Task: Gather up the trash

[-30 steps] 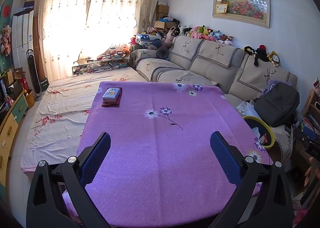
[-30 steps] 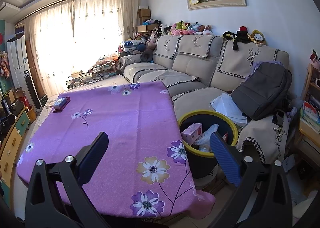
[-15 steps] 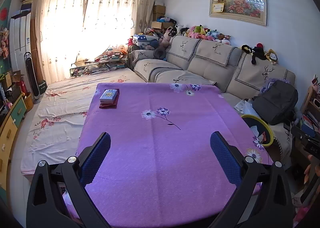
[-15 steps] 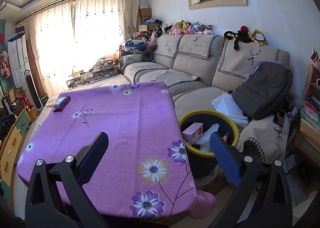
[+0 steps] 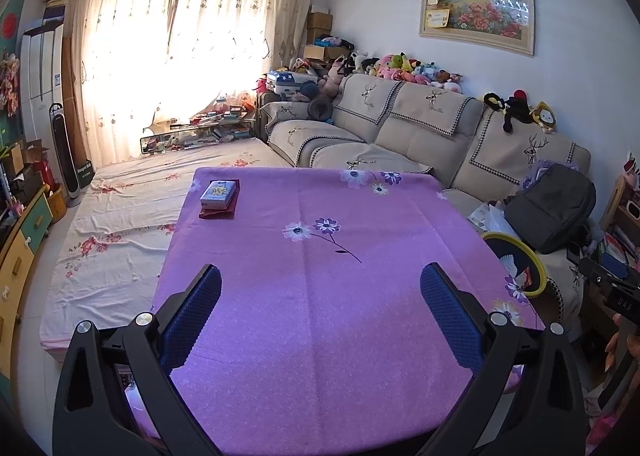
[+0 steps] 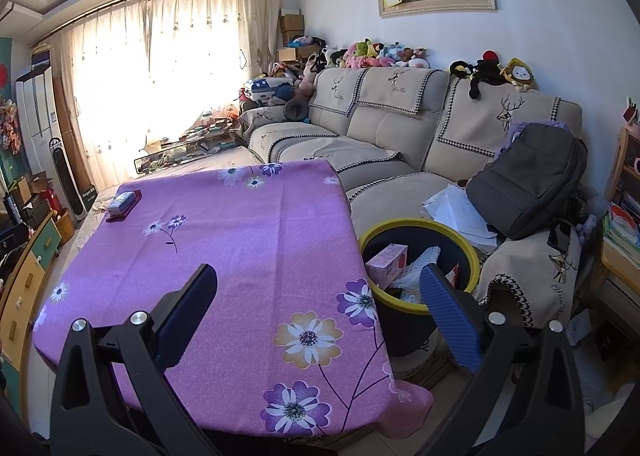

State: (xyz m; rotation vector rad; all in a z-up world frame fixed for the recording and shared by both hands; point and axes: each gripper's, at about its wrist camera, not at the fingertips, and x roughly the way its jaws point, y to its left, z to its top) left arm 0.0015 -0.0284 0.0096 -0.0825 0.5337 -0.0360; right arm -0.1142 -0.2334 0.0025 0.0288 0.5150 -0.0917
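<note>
A dark trash bin with a yellow rim (image 6: 472,252) stands on the floor at the right edge of the purple flowered table (image 6: 248,248). It holds a pink box (image 6: 386,262), white crumpled paper (image 6: 420,260) and other scraps. The bin also shows in the left wrist view (image 5: 538,270). My left gripper (image 5: 320,296) is open and empty above the near half of the table (image 5: 320,256). My right gripper (image 6: 318,298) is open and empty above the table's right front corner, its right finger over the bin.
A small card box on a dark red cloth (image 5: 219,194) lies at the table's far left corner. A beige sofa (image 6: 380,144) with a grey backpack (image 6: 528,184) and loose papers (image 6: 460,212) runs behind. Drawers (image 5: 24,240) stand at left.
The left view has drifted slightly, with the table sitting a little lower in frame. The right gripper has barely moved. Both grippers stay open and empty.
</note>
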